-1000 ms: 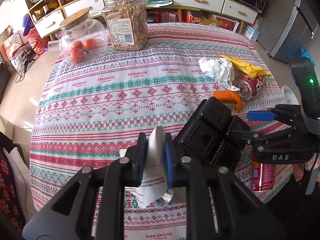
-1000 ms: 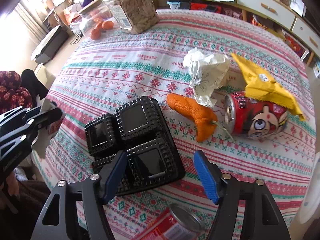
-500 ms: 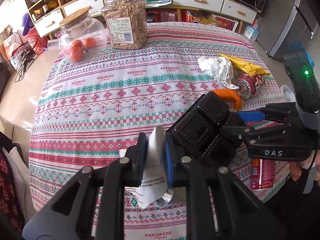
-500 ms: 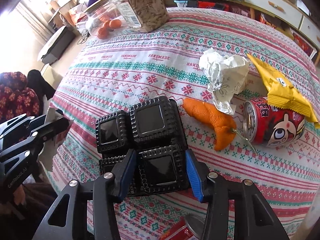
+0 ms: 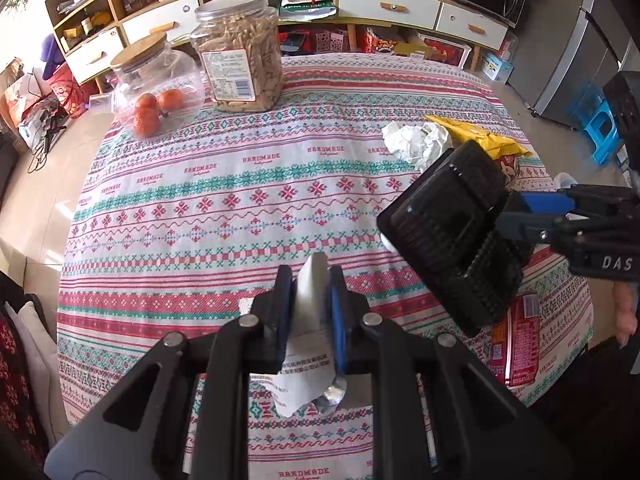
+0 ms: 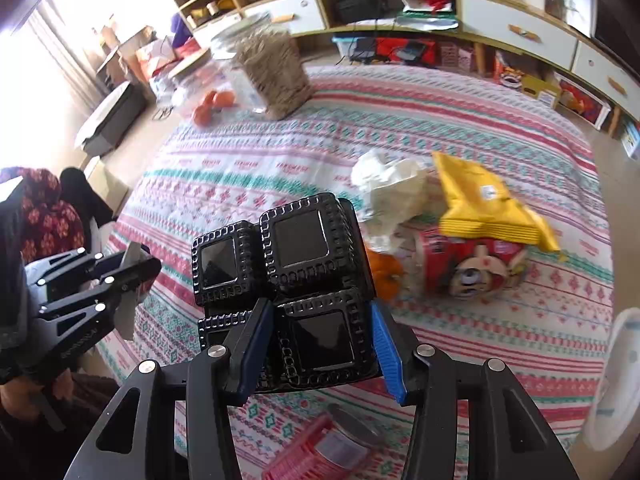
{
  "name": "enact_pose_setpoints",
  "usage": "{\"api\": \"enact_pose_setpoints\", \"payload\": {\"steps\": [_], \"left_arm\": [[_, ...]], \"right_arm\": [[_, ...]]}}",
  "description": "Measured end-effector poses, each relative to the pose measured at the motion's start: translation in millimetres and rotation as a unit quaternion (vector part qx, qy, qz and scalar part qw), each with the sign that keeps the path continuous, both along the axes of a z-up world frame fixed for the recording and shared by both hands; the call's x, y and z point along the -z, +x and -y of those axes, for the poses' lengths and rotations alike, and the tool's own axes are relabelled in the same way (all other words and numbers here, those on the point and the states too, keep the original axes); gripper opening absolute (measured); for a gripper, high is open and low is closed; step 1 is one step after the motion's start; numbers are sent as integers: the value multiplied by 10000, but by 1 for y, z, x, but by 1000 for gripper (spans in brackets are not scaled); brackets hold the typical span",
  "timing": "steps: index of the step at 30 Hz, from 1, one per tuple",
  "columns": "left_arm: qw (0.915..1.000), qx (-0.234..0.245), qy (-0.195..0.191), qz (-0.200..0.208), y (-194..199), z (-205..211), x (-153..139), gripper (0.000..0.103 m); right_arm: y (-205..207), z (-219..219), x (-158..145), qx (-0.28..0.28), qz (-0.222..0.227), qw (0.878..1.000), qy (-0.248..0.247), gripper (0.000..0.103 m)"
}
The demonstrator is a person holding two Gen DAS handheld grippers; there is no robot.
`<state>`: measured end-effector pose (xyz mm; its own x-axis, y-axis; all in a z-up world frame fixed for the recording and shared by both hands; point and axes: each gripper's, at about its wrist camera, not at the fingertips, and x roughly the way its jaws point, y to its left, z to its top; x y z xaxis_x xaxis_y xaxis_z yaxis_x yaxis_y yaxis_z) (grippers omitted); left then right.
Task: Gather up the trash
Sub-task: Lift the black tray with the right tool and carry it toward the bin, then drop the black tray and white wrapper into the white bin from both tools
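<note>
I have the black plastic tray [image 6: 304, 300] pinched in my right gripper [image 6: 316, 344], its blue fingers closed on one compartment, and the tray now hangs tilted above the counter [image 5: 240, 208]. My left gripper [image 5: 310, 312] is clamped on a white paper scrap [image 5: 308, 356] over the counter's near edge. I judge both pieces ready to carry to a bin, though I see none, so the next move calls for finding it. Beyond the tray lie crumpled paper [image 6: 394, 188], a yellow wrapper [image 6: 488, 208], a red can [image 6: 472, 268] and an orange peel [image 6: 384, 270]. A second ago the tray lay flat and my right gripper was spread wide; the left hasn't changed.
</note>
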<state>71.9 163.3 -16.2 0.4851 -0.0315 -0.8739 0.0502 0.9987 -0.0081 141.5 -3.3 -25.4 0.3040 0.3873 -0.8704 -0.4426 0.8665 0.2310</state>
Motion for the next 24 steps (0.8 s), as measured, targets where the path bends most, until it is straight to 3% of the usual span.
{"api": "enact_pose_setpoints", "payload": {"steps": [11, 24], "left_arm": [[9995, 291, 76, 100, 11, 43, -6, 20], [9957, 870, 112, 295, 27, 139, -15, 20]], "right_arm": [[-5, 87, -27, 680, 267, 9973, 107, 50], [-10, 224, -33, 1701, 337, 9834, 530, 50]]}}
